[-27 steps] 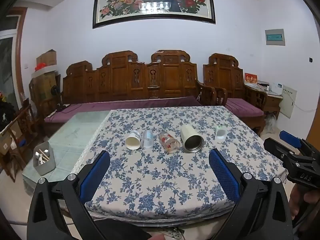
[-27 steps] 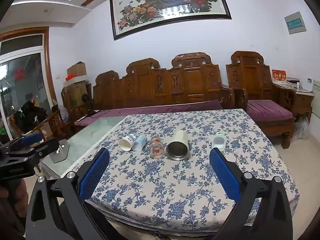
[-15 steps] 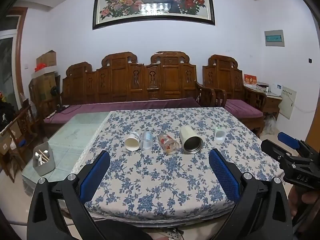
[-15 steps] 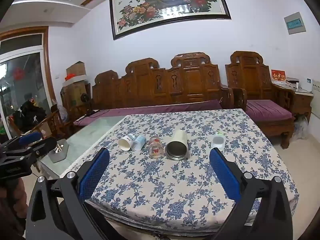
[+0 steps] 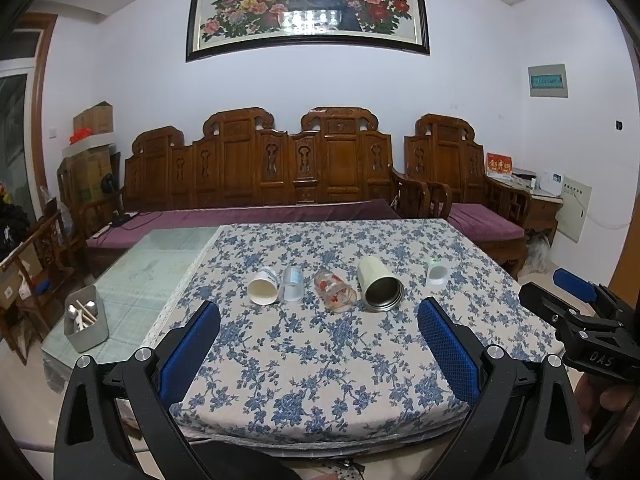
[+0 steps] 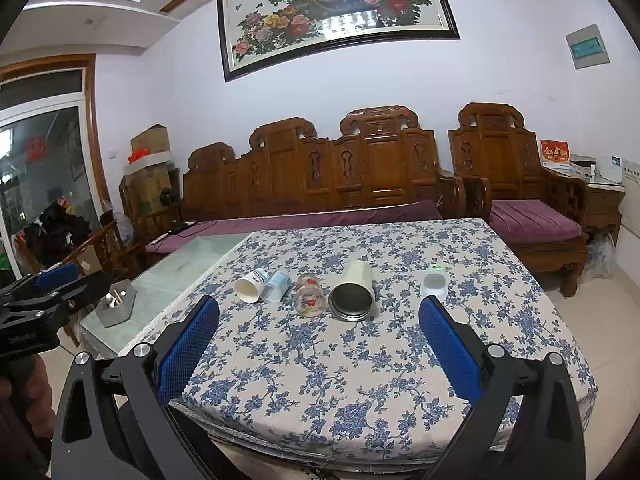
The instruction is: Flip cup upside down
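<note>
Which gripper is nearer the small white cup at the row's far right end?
Right. The right gripper faces the small white cup more squarely; the left gripper sits further left.

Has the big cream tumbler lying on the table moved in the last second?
No. The cream tumbler keeps the same spot in the row, between the floral glass and small white cup; only the cameras drifted slightly.

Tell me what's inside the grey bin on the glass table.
The grey bin holds pale sticks and a metal utensil, standing up past its rim. Its wall hides whatever lies lower down.
</note>
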`<action>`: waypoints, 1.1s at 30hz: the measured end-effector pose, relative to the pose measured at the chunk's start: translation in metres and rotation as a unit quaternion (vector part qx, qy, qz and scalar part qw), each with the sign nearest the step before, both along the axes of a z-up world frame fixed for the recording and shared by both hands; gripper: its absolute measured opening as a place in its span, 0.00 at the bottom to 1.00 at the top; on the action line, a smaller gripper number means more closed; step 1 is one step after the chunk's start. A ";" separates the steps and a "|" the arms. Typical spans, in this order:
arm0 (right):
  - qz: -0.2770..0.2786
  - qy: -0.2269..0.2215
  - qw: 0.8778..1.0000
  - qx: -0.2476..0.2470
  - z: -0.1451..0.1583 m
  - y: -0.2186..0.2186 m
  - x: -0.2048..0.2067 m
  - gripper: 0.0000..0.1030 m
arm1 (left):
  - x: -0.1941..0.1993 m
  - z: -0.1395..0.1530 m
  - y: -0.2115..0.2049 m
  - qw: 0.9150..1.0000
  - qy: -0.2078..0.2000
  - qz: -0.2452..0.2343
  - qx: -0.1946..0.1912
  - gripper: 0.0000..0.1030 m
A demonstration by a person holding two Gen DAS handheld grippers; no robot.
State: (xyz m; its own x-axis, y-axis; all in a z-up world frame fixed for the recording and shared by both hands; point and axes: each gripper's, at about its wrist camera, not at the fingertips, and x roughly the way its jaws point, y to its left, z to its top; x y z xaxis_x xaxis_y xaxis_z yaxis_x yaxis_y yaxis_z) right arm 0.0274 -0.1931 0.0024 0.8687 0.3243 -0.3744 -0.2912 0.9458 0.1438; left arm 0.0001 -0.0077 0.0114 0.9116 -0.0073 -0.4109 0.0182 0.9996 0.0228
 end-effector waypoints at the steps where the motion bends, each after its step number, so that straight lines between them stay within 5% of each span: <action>1: 0.000 0.000 1.000 0.001 0.000 -0.001 0.001 0.98 | -0.001 -0.001 0.001 1.000 -0.001 0.000 0.000 0.92; 33: -0.001 -0.001 1.000 0.002 0.001 -0.001 -0.002 0.98 | -0.001 -0.003 0.003 1.000 -0.004 -0.005 -0.002 0.92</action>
State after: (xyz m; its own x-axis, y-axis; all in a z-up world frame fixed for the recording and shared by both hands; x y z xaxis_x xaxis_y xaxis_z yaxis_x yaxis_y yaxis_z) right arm 0.0251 -0.1946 0.0037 0.8701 0.3246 -0.3710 -0.2902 0.9457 0.1466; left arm -0.0011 -0.0051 0.0087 0.9146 -0.0175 -0.4040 0.0275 0.9994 0.0189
